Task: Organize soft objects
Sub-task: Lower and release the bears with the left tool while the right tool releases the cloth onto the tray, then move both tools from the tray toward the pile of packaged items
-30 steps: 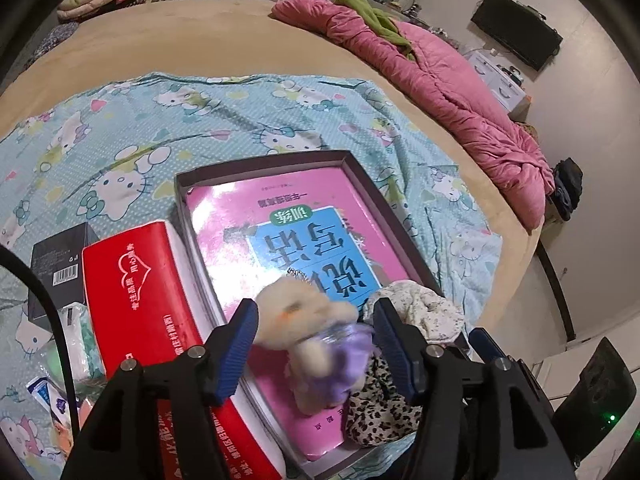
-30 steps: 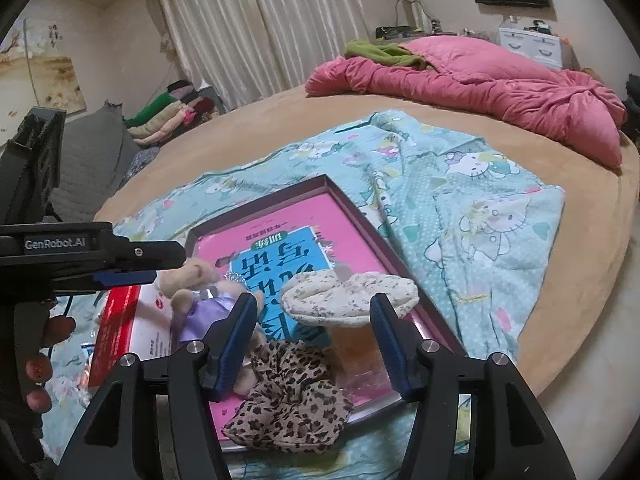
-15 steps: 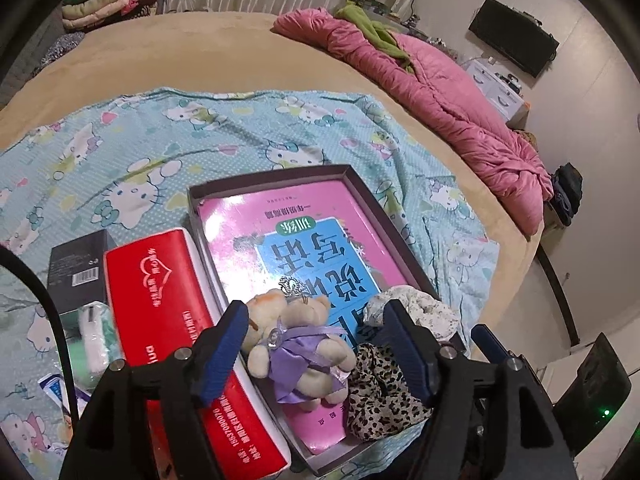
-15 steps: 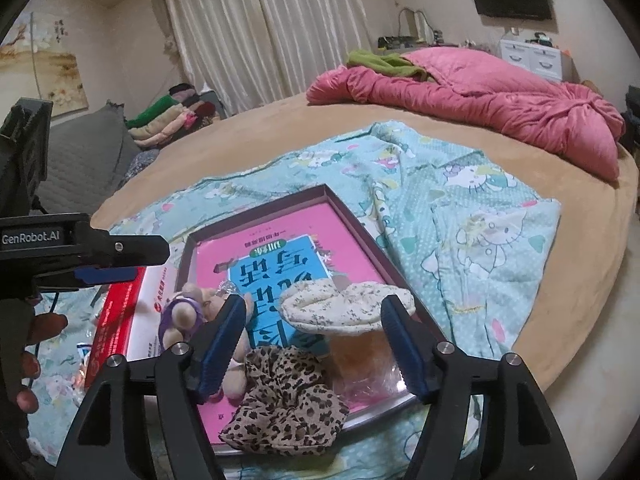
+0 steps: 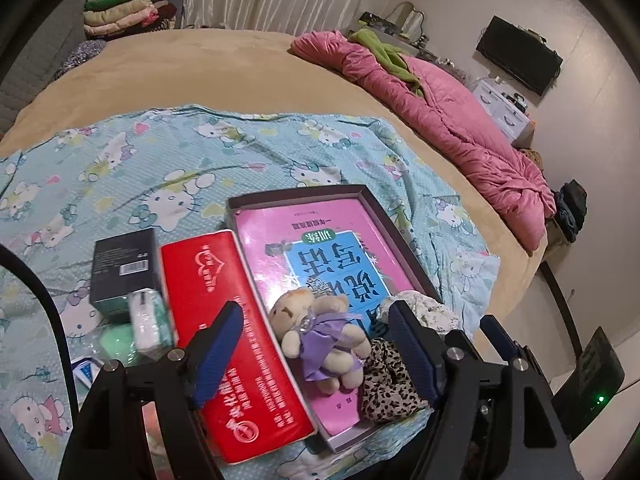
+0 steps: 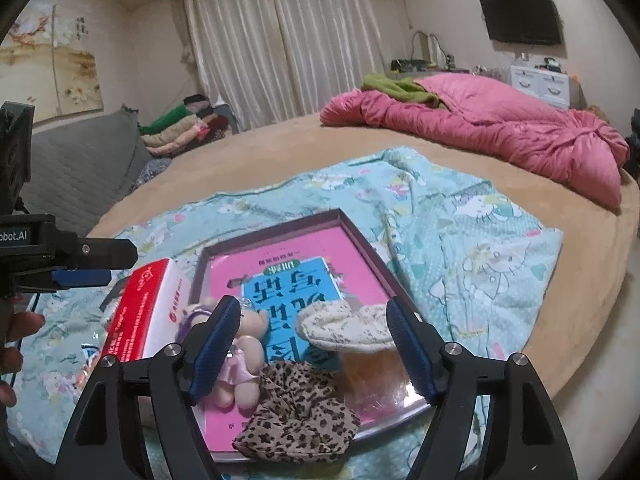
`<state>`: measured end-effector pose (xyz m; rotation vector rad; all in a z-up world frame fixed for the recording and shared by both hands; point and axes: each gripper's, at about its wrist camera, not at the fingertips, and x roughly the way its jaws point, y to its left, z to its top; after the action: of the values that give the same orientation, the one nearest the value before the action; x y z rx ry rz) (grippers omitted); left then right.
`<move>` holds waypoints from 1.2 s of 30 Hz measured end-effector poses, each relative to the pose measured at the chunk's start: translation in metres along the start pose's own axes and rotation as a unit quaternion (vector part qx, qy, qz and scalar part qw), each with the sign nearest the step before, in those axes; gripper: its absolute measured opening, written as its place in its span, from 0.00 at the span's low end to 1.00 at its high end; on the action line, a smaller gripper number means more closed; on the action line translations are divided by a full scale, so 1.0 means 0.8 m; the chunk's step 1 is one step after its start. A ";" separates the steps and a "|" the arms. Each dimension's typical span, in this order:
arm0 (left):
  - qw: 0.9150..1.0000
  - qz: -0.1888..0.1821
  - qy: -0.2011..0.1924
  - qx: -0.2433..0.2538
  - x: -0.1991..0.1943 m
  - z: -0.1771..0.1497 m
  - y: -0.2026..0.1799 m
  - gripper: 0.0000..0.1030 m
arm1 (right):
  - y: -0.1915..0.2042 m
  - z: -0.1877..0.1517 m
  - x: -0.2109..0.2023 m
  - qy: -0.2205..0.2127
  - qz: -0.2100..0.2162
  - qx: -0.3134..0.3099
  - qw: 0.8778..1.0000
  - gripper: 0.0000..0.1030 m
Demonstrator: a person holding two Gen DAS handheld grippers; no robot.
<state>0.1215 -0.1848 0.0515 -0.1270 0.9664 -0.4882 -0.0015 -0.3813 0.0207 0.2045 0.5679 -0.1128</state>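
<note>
Behind everything a round tan bed carries a cartoon-print sheet, and on it lies a shallow tray. Inside, the small plush bear lies on a pink book, beside a leopard scrunchie and a cream lace scrunchie. My left tongs have just been opening and now stand wide above the bear, not touching. My right tongs have also just been opening, wide around the cream scrunchie, apart from it. I think I should lift both straight away, so nothing catches.
</note>
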 end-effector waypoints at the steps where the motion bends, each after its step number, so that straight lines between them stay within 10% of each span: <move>1: 1.000 0.000 -0.002 -0.003 -0.003 -0.001 0.002 0.72 | 0.003 0.000 -0.001 -0.001 0.003 -0.004 1.000 0.74; 36: 0.994 0.064 -0.040 -0.076 -0.102 -0.053 0.140 0.73 | 0.109 0.002 -0.043 -0.053 0.032 -0.154 0.986 0.75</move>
<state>0.0868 -0.0440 0.0539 -0.2181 0.9254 -0.2886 -0.0155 -0.2948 0.0547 -0.0846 0.4659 0.0269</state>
